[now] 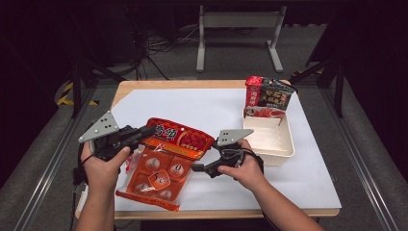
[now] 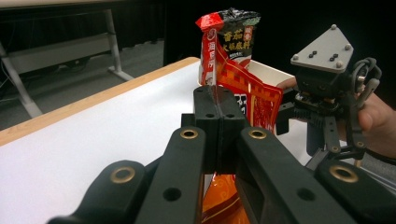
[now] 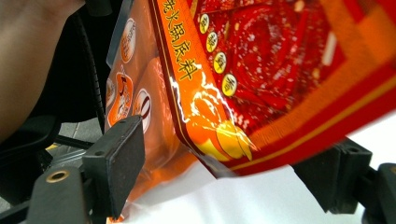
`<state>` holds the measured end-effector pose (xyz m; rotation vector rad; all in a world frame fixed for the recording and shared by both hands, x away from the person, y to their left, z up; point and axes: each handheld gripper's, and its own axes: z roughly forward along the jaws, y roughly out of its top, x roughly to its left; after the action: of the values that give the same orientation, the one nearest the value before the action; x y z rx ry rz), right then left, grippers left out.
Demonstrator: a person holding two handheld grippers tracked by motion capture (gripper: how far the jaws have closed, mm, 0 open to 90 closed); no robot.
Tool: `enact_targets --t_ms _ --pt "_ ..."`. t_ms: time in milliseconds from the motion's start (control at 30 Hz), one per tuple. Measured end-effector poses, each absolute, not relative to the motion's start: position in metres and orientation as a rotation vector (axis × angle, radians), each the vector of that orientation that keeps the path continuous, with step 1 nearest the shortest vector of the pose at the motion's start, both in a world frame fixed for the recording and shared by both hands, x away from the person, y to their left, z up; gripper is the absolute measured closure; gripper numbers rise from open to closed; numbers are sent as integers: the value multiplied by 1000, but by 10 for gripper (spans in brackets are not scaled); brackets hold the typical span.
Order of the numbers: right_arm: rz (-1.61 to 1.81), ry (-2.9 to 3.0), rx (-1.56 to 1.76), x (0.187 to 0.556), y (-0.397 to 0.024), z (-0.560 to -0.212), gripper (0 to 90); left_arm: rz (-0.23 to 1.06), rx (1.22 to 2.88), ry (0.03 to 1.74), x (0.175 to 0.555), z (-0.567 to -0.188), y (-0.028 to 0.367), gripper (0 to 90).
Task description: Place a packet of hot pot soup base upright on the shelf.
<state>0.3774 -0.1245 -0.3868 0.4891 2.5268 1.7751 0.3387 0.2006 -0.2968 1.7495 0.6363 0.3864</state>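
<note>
1. Looks like a lab or recording studio setup, not a home.
2. Dark all round, black surroundings, only the wooden table lit, covered with a white sheet.
3. Grey carpet floor with loose cables trailing at the back.
4. Metal rails along both sides, yellow-black hazard tape on the floor.
5. Bare white desk frame parked behind.

Glossy plastic orange packet, matt white paper-like table cover, pale wooden table edge, smooth cream tray
</note>
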Motion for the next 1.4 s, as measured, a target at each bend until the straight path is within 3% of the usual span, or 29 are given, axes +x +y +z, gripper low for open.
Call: enact_targets --t_ms 800,1100,1333,1400 --pt "1877 2584 459 383 -89 -398 264 369 1715 630 332 -298 215 900" --pt "1929 2631 469 384 -89 -403 404 371 1711 636 333 -299 215 900" --pt "1969 2702 401 381 -88 -397 646 365 1703 649 333 -300 217 900" --pt "1955 2709 382 379 -88 -394 665 359 1698 650 333 -301 217 900"
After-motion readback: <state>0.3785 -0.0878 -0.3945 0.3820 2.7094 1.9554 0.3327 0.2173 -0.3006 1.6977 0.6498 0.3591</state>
